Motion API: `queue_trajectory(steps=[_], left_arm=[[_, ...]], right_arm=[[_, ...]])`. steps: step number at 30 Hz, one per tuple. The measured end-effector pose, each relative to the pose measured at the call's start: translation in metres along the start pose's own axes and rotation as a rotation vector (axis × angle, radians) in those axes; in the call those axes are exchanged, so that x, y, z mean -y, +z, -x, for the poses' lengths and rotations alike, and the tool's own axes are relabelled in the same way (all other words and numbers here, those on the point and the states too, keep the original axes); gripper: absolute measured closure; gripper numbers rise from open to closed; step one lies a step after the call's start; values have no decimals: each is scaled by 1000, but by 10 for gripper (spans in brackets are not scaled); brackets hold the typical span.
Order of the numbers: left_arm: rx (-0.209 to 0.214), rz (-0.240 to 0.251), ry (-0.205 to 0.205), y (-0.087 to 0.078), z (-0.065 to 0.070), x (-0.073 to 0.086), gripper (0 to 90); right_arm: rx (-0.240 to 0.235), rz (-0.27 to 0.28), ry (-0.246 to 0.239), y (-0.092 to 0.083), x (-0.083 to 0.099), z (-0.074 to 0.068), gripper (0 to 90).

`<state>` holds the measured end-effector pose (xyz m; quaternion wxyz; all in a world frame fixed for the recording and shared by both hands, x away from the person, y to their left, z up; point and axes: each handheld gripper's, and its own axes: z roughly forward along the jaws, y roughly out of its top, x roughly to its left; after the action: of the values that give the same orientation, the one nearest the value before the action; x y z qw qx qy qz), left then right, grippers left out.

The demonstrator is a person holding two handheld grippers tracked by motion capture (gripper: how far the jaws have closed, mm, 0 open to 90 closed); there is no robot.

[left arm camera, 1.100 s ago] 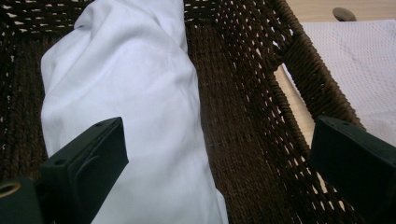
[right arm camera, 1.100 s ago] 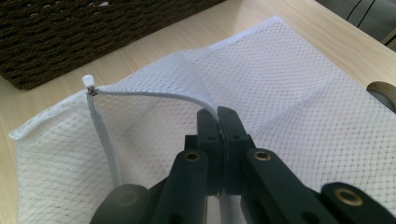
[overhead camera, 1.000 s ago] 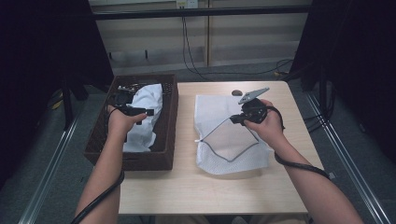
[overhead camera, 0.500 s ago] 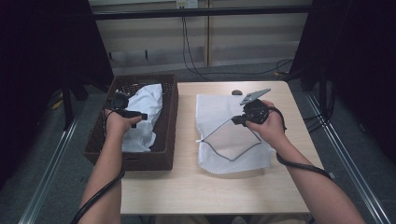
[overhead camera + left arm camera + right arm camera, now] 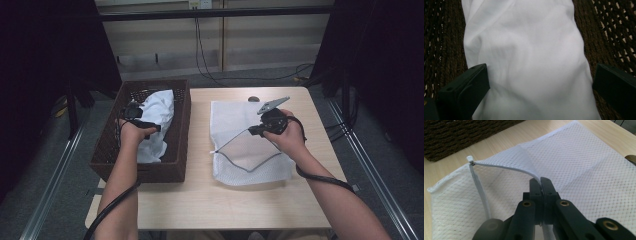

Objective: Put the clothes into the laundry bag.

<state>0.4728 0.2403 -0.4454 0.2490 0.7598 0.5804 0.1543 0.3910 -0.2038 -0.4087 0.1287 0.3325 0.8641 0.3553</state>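
Observation:
A white cloth (image 5: 159, 111) lies bunched in a brown wicker basket (image 5: 107, 152) on the left of the table. My left gripper (image 5: 133, 111) hangs low over it. In the left gripper view its jaws stand open (image 5: 540, 75), one on each side of the cloth (image 5: 529, 50), not pressing it. A white mesh laundry bag (image 5: 240, 162) lies flat on the table to the right. My right gripper (image 5: 251, 132) is shut on the bag's zipper edge (image 5: 506, 168) and holds that edge lifted, so the mouth gapes toward the basket. The jaws (image 5: 540, 181) pinch the zipper tape.
The basket's right wall (image 5: 182, 135) stands between the cloth and the bag. A small brown round thing (image 5: 253, 99) sits at the table's far edge behind the bag. Bare tabletop (image 5: 215, 205) runs along the near side. Cables trail from both grippers.
My left hand has sunk into the basket, closer to the white cloth. The right gripper has kept still, holding the bag's edge.

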Motion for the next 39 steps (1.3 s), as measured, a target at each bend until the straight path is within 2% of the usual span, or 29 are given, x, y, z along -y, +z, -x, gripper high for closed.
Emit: queue_trajectory(steps=[5,7,11,19,21,24,25,26,27,28,29,30,32,35,36,38,39], left_arm=[[14,-18,-39,9,-4,7,0],[20,-18,-42,11,-5,8,0],[25,-31,-37,17,-5,11,0],[2,-77,-9,28,0,15,1],[-7,-91,0,28,1,16,43],[-48,-112,41,27,7,16,165],[-48,-112,41,27,7,16,205],[-50,-110,44,27,8,15,205],[-49,-108,56,26,8,15,288],[-42,-114,58,24,7,15,288],[-47,-112,68,23,7,14,415],[-48,-115,71,22,6,14,415],[-50,-115,77,20,6,13,501],[-47,-109,61,18,6,13,585],[-47,-113,66,16,4,12,585],[-42,-86,31,13,3,12,609],[-33,-90,29,10,2,10,617]], right_arm=[[10,-6,-4,1,0,0,892],[2,-2,1,1,0,0,892],[13,-6,0,2,0,1,892],[-1,-11,-6,5,-1,-2,892],[1,-13,-6,5,-1,-2,892],[1,-15,-7,6,-1,-2,892],[1,-15,-7,6,-1,-2,892],[3,-9,-4,6,-1,-2,892],[14,-16,-9,6,0,-2,892],[14,-16,-9,6,0,-2,892],[5,-11,-2,6,0,-2,892],[5,-11,-2,6,0,-2,892],[5,-10,-1,6,0,-2,892],[2,-7,-5,6,0,-2,892],[2,-7,-5,6,0,-2,892],[14,-16,-2,5,1,-2,892],[10,-12,0,4,1,-1,892]])
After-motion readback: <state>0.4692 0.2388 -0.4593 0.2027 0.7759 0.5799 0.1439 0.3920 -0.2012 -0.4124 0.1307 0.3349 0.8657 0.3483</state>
